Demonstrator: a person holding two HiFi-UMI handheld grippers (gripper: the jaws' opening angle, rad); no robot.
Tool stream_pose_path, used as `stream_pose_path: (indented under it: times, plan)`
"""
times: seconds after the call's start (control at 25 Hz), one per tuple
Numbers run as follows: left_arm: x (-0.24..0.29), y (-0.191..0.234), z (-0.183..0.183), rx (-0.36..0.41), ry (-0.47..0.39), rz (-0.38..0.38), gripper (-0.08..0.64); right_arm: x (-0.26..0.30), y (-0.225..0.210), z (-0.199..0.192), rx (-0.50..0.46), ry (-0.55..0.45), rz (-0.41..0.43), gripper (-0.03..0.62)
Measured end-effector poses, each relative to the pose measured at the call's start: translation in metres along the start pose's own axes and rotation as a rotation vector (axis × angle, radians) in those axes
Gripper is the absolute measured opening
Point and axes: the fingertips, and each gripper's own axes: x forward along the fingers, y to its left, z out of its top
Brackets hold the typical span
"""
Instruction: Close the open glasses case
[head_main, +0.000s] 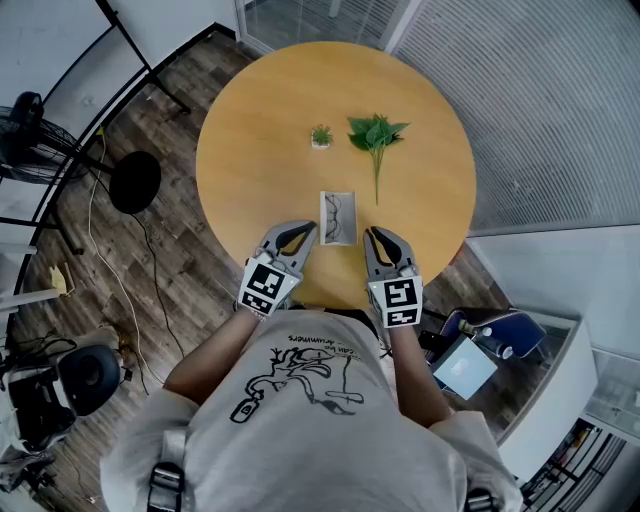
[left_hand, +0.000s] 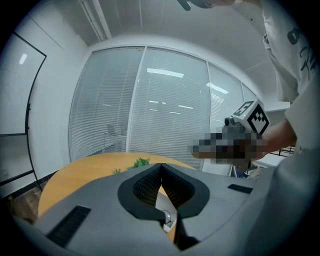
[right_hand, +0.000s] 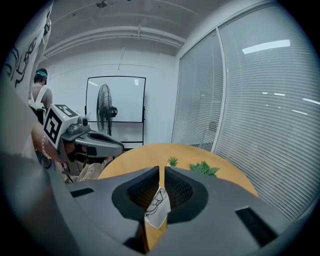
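Observation:
An open white glasses case (head_main: 338, 217) lies on the round wooden table (head_main: 250, 170) near its front edge, with dark-framed glasses inside. My left gripper (head_main: 309, 230) hovers just left of the case and my right gripper (head_main: 373, 234) just right of it. Both are shut with nothing between the jaws. In the left gripper view the jaws (left_hand: 160, 166) meet at the tips, and a strip of the case (left_hand: 161, 201) shows below them. In the right gripper view the jaws (right_hand: 161, 169) stand almost touching, and the case (right_hand: 158, 206) with the glasses shows through the gap.
A small potted plant (head_main: 321, 136) and a green leafy sprig (head_main: 376, 134) lie farther back on the table. A fan (head_main: 25, 140) and cables are on the floor at left, and a blue chair (head_main: 500, 335) is at right.

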Motion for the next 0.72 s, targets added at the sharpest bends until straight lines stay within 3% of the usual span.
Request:
stream_pose_path:
  times: [0.72]
  plan:
    - [0.032, -0.004, -0.081, 0.032, 0.157, -0.050, 0.020, 0.035, -0.004, -0.085, 0.031, 0.148, 0.017, 0.057]
